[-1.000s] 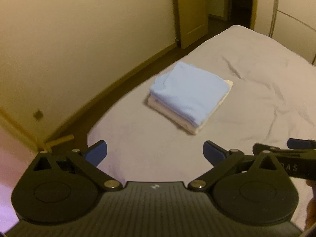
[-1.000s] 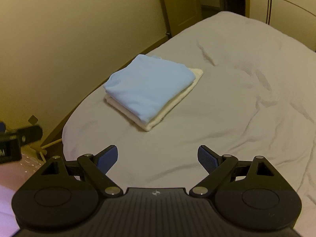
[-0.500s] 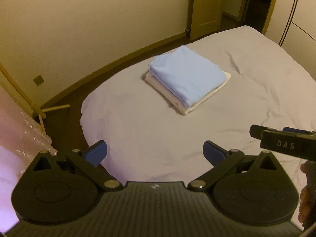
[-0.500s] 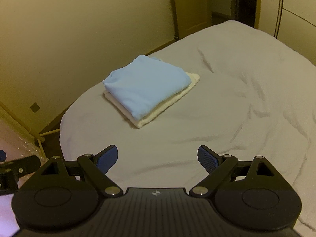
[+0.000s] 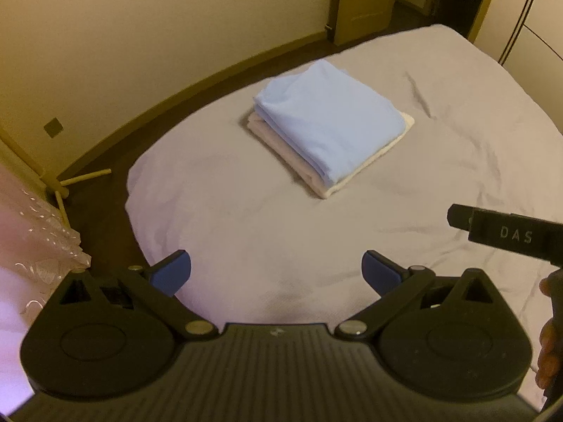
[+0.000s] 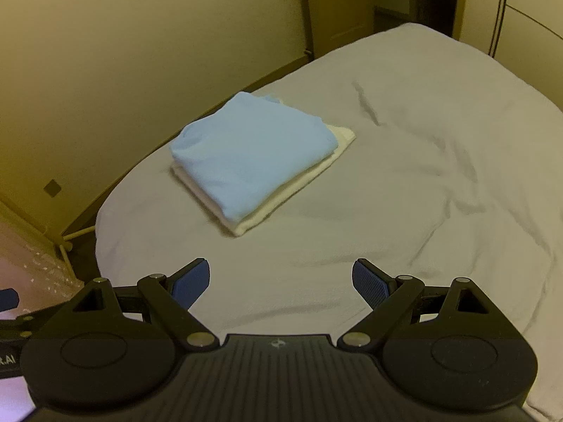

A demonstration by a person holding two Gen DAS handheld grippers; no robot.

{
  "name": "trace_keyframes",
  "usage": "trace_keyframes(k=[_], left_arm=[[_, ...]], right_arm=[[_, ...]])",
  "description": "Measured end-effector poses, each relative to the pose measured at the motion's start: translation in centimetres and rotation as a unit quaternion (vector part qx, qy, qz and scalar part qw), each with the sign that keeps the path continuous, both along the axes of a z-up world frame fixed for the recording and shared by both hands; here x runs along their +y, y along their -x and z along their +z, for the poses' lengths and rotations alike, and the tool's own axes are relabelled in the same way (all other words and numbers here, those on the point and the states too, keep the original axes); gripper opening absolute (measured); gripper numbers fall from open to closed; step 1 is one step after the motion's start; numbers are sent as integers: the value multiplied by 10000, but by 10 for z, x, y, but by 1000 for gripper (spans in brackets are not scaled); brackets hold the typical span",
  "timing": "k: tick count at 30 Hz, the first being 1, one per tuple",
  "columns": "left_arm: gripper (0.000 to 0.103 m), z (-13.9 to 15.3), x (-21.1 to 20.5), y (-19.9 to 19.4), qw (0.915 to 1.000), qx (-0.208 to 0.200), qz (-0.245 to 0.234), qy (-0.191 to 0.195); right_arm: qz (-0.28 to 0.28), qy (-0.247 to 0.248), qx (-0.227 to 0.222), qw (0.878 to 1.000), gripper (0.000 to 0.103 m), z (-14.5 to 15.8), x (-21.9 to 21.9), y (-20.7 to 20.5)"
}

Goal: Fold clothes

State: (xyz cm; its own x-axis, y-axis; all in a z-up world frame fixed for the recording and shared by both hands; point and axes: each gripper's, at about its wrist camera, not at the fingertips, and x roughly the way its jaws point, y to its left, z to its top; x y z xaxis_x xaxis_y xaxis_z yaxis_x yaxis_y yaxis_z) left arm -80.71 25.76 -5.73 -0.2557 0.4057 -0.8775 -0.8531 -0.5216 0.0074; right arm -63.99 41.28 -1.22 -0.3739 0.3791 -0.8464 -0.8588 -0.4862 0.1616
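Dim bedroom, yellowish light, seen from 2 cameras looking down along hand-held tools.

On a bed (image 5: 246,232) covered by a wrinkled pale grey sheet: 2 folded garments stacked together. On top, a light blue folded garment (image 5: 330,123), neat and roughly square. Beneath it and touching it, a cream folded garment (image 5: 359,172), its edges showing along the near and right sides. Stack set toward the bed's left edge, well apart from both tools.

Left tool (image 5: 276,274): wide open, blue pads spread, nothing between them, only bare sheet below. Hovering above the near end of the bed.

Right tool (image 6: 279,281): likewise wide open, empty, blue textured pads apart over bare sheet. Seen also at the right edge of the left view as a black bar marked "DAS", with part of a hand (image 5: 550,351) gripping below it.

Beyond the bed: beige wall (image 5: 140,35), dark floor strip (image 5: 105,211), wooden door (image 5: 366,0). At far left, crinkled clear plastic wrap (image 5: 38,232) over something pink.
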Motion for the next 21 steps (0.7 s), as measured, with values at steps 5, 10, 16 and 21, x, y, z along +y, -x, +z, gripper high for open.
trace_keyframes(k=[5, 10, 16, 21], left_arm=[[102, -6, 22, 13, 9998, -145, -128, 41], [102, -10, 43, 23, 9995, -112, -295, 83], [102, -12, 66, 32, 9986, -73, -513, 106], [102, -11, 78, 37, 9976, 91, -684, 47]], right_arm=[[-95, 94, -76, 9999, 90, -3, 17, 12], [-204, 135, -150, 9996, 90, -5, 30, 21], [-390, 216, -193, 9988, 90, -8, 46, 28], [-542, 237, -186, 9981, 90, -9, 55, 31]])
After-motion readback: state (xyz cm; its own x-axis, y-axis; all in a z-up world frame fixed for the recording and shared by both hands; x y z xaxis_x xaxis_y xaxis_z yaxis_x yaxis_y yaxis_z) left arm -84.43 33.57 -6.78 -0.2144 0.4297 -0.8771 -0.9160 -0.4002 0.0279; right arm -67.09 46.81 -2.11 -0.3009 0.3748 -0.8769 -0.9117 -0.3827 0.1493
